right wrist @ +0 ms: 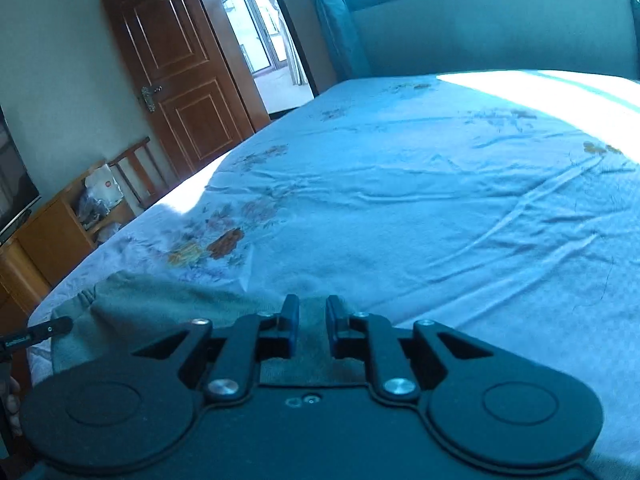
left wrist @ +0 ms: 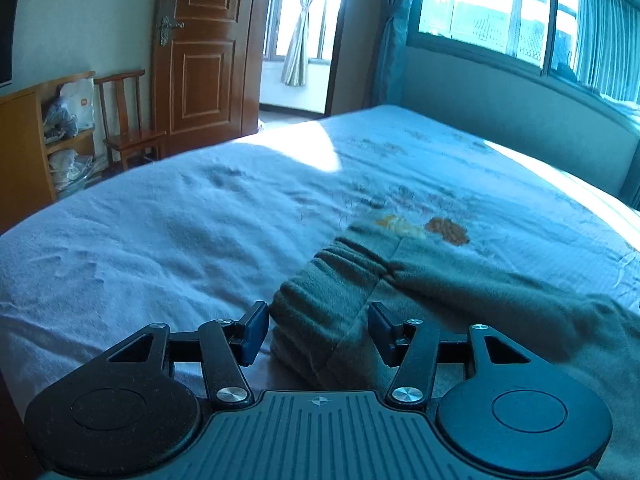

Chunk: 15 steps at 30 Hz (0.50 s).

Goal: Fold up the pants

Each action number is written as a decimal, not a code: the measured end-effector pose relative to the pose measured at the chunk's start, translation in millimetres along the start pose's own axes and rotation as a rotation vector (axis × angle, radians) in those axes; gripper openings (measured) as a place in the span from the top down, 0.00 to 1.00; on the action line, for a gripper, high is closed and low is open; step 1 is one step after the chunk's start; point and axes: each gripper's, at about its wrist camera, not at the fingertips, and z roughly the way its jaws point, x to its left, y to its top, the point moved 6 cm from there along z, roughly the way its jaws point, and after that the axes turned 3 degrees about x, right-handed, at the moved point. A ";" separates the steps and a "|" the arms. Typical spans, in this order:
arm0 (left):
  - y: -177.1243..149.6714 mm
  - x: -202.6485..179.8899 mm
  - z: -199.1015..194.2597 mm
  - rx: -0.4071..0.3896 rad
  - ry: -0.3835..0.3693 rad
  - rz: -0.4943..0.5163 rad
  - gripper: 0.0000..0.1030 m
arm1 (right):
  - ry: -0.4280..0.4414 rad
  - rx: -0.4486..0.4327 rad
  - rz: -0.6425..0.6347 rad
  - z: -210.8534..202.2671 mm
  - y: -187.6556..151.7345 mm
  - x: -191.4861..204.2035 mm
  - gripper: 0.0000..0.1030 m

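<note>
Grasping stage: left gripper [left wrist: 317,334], jaws wide, straddles the pants [left wrist: 360,280] waistband; right gripper [right wrist: 312,326], narrowed on cloth, grip uncertain; next, close left and lift.

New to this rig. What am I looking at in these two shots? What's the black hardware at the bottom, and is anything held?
No robot arm here: a person carries a two-finger tool in each hand, each with a fisheye camera looking forward along its fingers. The black hardware is those tongs.

Left wrist view: the left tongs stand wide open over the ribbed waistband end of the grey-green pants, gripping nothing.

Right wrist view: the right tongs are nearly closed, with pants fabric between the fingers; whether they actually pinch it is unclear.

The pants lie on a bed with a pale blue flowered sheet. A wooden door is behind.
</note>
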 end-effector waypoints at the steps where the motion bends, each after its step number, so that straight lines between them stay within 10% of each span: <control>1: -6.9 4.7 6.1 0.018 -0.019 -0.021 0.46 | -0.073 0.061 -0.004 9.9 -13.3 -12.6 1.00; 7: 1.3 16.9 -21.9 -0.021 0.001 -0.018 0.34 | -0.229 -0.186 0.253 -102.8 -31.1 -100.7 0.97; 15: 3.0 -16.9 -57.9 -0.115 -0.013 0.000 0.23 | -0.364 -0.414 0.558 -280.2 -143.0 -206.9 0.89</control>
